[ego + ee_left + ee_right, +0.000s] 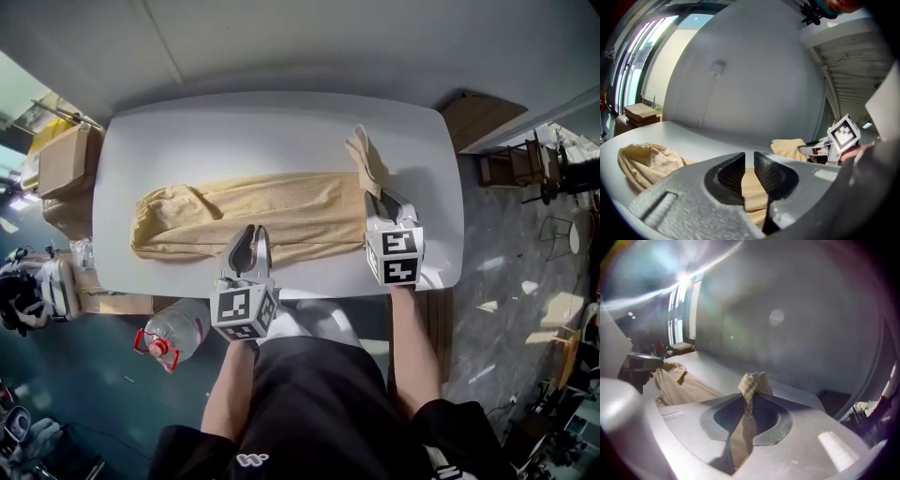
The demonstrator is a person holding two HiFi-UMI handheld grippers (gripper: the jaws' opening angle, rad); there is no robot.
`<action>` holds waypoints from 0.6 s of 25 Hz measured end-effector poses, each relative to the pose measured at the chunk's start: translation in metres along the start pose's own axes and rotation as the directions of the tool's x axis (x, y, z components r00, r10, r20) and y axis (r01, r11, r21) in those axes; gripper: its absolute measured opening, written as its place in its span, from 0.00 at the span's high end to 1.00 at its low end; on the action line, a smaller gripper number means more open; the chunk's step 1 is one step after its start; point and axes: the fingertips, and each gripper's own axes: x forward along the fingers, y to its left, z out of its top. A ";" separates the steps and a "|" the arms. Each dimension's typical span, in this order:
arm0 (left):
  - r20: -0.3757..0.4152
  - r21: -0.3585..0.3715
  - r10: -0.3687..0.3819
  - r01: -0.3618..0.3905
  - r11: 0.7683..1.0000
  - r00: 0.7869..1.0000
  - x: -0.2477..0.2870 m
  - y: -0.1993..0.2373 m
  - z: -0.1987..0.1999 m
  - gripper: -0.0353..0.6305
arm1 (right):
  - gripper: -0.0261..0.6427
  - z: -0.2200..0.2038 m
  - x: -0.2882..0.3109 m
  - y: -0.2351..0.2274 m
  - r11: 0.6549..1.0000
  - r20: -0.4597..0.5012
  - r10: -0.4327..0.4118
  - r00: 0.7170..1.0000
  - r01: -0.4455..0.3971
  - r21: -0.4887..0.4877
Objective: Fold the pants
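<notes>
The yellow pants [244,211] lie lengthwise across the white table [262,131], with their left end bunched. My right gripper [384,199] is shut on the right end and holds it up off the table, so a tuft of cloth [752,383] sticks out past the fingertips. My left gripper [249,234] is at the pants' near edge around mid-length. Its jaws are almost together, with a strip of cloth [752,197] running between them. In the left gripper view the bunched end [644,164] lies at the left, and the right gripper's marker cube [843,133] shows at the right.
A cardboard box [64,159] stands off the table's left end. A large plastic water bottle [173,336] with a red cap lies on the floor by my left leg. Wooden furniture [478,117] stands beyond the table's right end. A grey wall runs behind the table.
</notes>
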 end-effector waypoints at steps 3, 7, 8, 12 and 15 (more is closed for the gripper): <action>0.007 -0.017 0.029 -0.028 0.999 1.000 -0.009 0.020 0.001 0.85 | 0.88 -0.001 0.014 0.056 0.987 -0.052 0.065 0.997 -0.072 -0.146; 0.022 -0.037 0.057 -0.056 0.998 0.998 -0.021 0.038 0.004 0.85 | 0.88 -0.045 0.032 0.124 0.927 -0.212 0.133 0.968 -0.197 -0.320; 0.019 -0.042 0.062 -0.061 0.997 0.998 -0.024 0.043 0.002 0.85 | 0.88 -0.059 0.035 0.136 0.911 -0.249 0.138 0.959 -0.221 -0.347; -0.008 -0.047 0.071 -0.071 0.996 0.997 -0.029 0.056 -0.007 0.85 | 0.88 -0.103 0.039 0.160 0.870 -0.361 0.127 0.924 -0.279 -0.407; -0.014 -0.048 0.066 -0.067 0.997 0.998 -0.029 0.059 -0.010 0.85 | 0.88 -0.122 0.041 0.167 0.847 -0.430 0.128 0.894 -0.324 -0.422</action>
